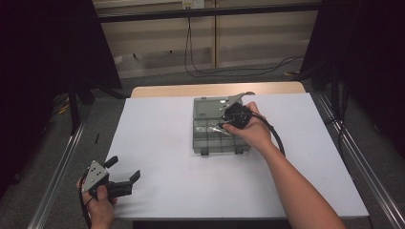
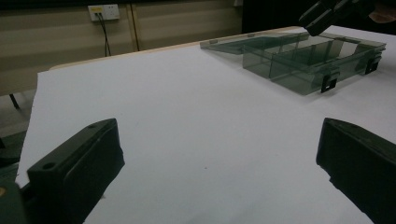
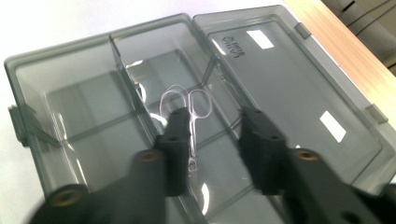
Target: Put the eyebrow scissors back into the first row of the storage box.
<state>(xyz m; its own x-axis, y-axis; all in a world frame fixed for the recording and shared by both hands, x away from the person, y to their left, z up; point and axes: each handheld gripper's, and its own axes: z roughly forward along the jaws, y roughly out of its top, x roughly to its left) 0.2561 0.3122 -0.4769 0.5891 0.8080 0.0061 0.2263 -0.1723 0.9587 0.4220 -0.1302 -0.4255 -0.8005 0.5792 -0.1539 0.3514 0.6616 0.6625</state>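
A translucent grey compartment box (image 1: 210, 139) lies open mid-table, its lid (image 1: 207, 106) folded back flat on the far side. In the right gripper view a small pair of metal scissors (image 3: 192, 140) lies in a middle compartment of the box (image 3: 126, 60). My right gripper (image 3: 215, 116) hangs just over them, jaws apart, one jaw above the handle rings, pads not pressing on anything. From above, the right gripper (image 1: 228, 122) sits over the box. My left gripper (image 1: 125, 168) rests open at the near left corner, nothing between its jaws (image 2: 219, 140).
A white sheet (image 1: 157, 143) covers the table, with a strip of bare wood (image 1: 215, 89) at the far edge. Metal rails (image 1: 57, 176) run along both sides. In the left gripper view the box (image 2: 299, 60) is far off at upper right.
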